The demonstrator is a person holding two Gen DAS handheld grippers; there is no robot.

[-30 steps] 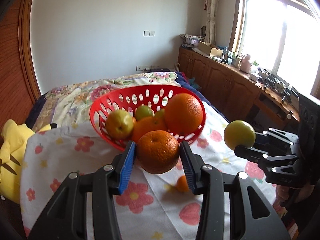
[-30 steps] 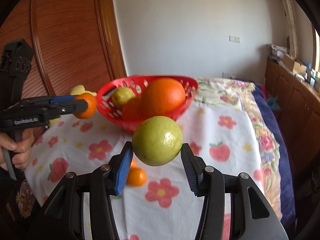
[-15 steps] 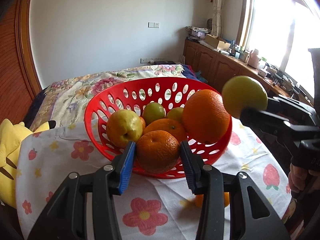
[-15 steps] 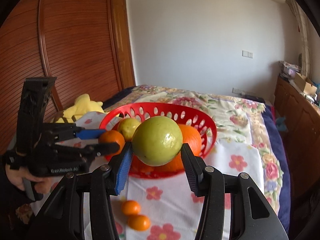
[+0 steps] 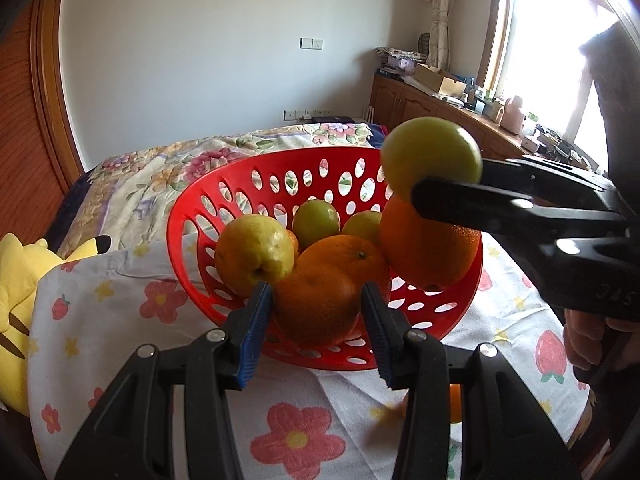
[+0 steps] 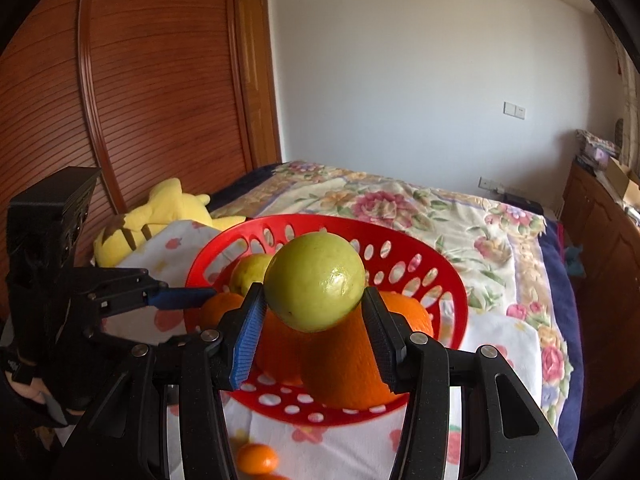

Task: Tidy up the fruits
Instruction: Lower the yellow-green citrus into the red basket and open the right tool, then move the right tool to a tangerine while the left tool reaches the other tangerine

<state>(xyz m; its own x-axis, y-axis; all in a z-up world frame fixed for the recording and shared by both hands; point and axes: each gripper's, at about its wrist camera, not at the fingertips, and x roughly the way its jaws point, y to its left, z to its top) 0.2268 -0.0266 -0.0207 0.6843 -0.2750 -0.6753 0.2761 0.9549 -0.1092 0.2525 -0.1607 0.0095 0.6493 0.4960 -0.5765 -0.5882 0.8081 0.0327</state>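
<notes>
Left gripper point(image 5: 316, 312): an orange point(image 5: 316, 306) sits between the blue pads point(image 5: 253, 330), low against the near rim of the red basket point(image 5: 200, 216). Its jaws have just been opening a little. The pads lie right along the fruit's sides, but whether they press on it I cannot tell from the left wrist view. From the right wrist view only one blue finger shows, reaching in at the basket's left edge, with the orange point(image 6: 222, 308) at its tip.

Right gripper point(image 6: 314, 320): closed on a green fruit point(image 6: 315, 281), both pads against its sides, held up over the basket's right half (above the largest orange point(image 5: 430, 246)). Seen from the left wrist view the same green fruit point(image 5: 432, 158) is partly covered below by the black finger of that gripper point(image 5: 448, 196).

Inside the basket: a yellow pear point(image 5: 254, 254) on the left with its dimpled end facing the near side, and two small green fruits point(image 5: 316, 218) behind, both partly hidden.

The basket stands on a flowered cloth point(image 5: 120, 320) spread over a bed. A small tangerine point(image 6: 256, 458) lies on the cloth near the basket's front, half cut off by the gripper frame. Blur around it hides any neighbour.

A yellow plush toy point(image 6: 160, 212) lies at the cloth's left edge. The held fruits are round, with no clear long axis.
</notes>
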